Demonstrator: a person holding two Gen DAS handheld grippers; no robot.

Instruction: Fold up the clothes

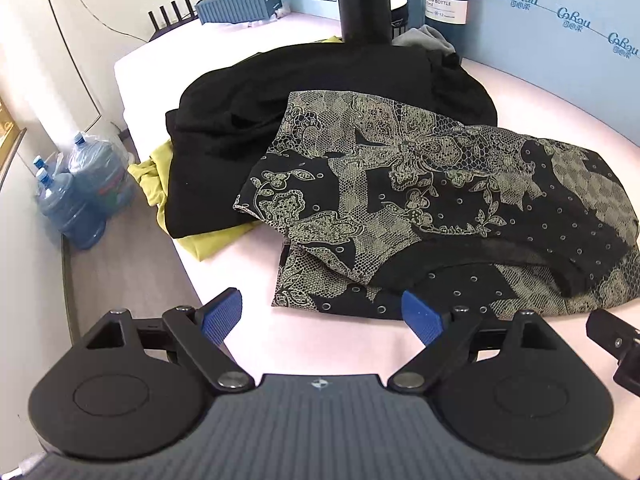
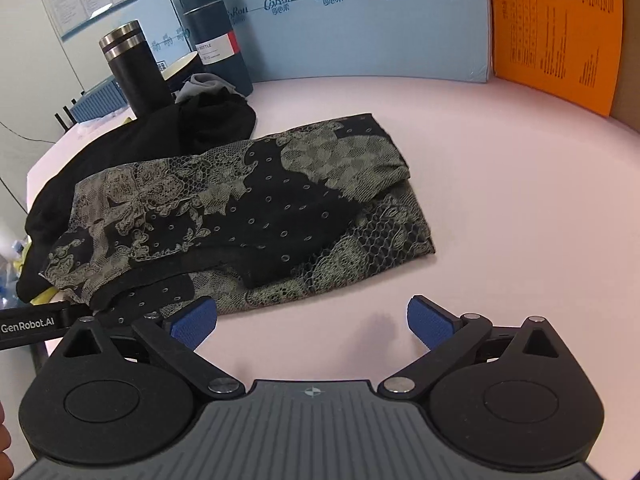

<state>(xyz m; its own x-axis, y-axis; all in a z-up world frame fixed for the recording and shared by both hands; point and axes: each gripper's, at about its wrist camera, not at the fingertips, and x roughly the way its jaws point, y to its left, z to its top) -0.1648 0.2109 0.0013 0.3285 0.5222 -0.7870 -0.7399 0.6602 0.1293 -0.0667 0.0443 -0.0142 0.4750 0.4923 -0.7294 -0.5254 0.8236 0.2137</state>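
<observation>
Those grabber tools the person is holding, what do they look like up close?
Each gripper, left and right, has two black plastic fingers tipped with ribbed blue pads, moved by black link arms with silver pivot pins over two round black discs. The body is grey and ridged, with a small compass-like mark. One side bar reads GenRobot.AI.

Bright even indoor light, soft faint shadows, sharp focus, strong fisheye bending and dark vignette at corners
</observation>
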